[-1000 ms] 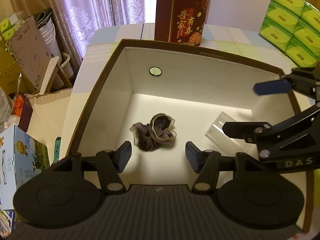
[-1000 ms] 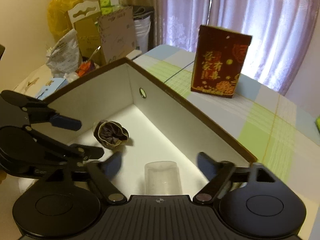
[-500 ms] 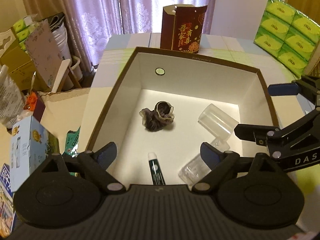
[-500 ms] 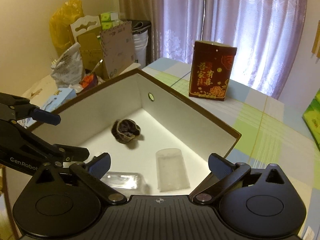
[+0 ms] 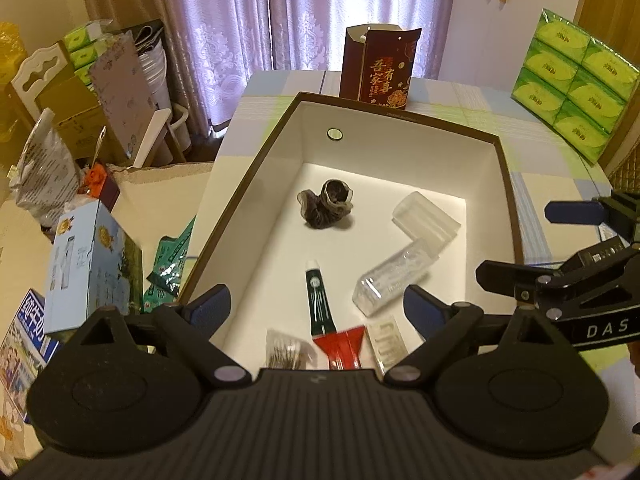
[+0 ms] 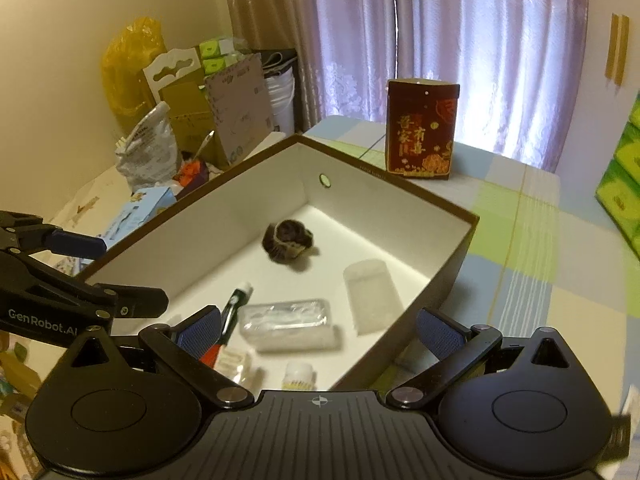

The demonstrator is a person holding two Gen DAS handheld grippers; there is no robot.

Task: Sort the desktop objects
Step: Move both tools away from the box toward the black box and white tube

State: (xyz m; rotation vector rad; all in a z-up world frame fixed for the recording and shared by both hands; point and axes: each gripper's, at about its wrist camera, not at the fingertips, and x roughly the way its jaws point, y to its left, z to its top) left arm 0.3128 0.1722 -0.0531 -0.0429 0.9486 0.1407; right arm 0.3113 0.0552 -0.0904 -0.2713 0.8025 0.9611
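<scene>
"GenRobot.AI" on left tongs (image 6: pixel 76 276), "DAS" (partly cut off) on right tongs (image 5: pixel 560 248)

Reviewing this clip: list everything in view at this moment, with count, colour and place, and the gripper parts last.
storage box: 1, brown outside and white inside, on the table
hair scrunchie: 1, dark brown, box floor, toward the far end
clear plastic cases: 2, transparent, right part of the box, touching
tube: 1, green with a white cap, box floor, near end
small packets: several, red, white and brownish, near edge of the box, partly hidden
gift carton: 1, dark red with gold print, upright behind the box
tissue packs: one stack, green, far right
checked tablecloth: 1, pale green, blue and white
curtains: purple, behind the table
left gripper: open, empty, above the box's near end
right gripper: open, empty, above the box's near end
</scene>
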